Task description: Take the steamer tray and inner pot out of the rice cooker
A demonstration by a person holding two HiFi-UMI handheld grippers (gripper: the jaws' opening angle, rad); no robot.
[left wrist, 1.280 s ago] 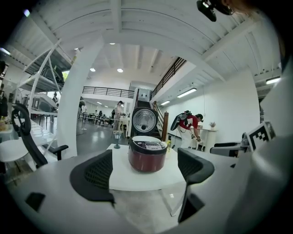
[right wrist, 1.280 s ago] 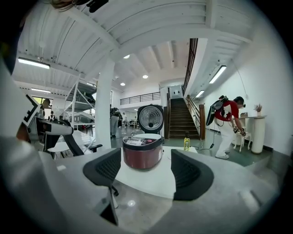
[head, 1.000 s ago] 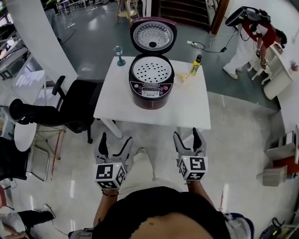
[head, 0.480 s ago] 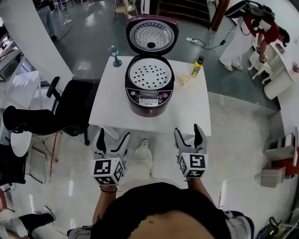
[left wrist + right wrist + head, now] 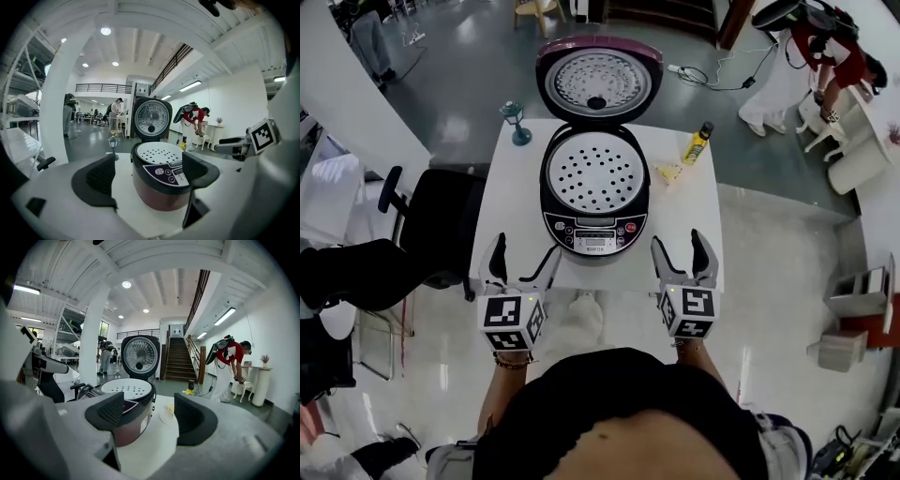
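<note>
Rice cooker (image 5: pixel 594 234) sits nearer left gripper (image 5: pixel 527 246) and right gripper (image 5: pixel 680 239), jaws apart.

Above steamer tray (image 5: pixel 596 174): open, nothing over it.
Behind: raised lid (image 5: pixel 597 82) blocks the rice cooker's (image 5: pixel 595 230) far side.
Left flank: bare table (image 5: pixel 511 206); lantern figurine (image 5: pixel 516 123) at far corner.
Right flank: bare table; yellow bottle (image 5: pixel 697 142) near far edge.
Off table's left: black chair (image 5: pixel 441 220).

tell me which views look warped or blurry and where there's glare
Head view: sharp, with light streaks glaring off the glossy floor. Left gripper view: heavy fisheye in a dark round border, bowing the white pillar; rice cooker fairly crisp. Right gripper view: same fisheye, ceiling lamp blown out.
</note>
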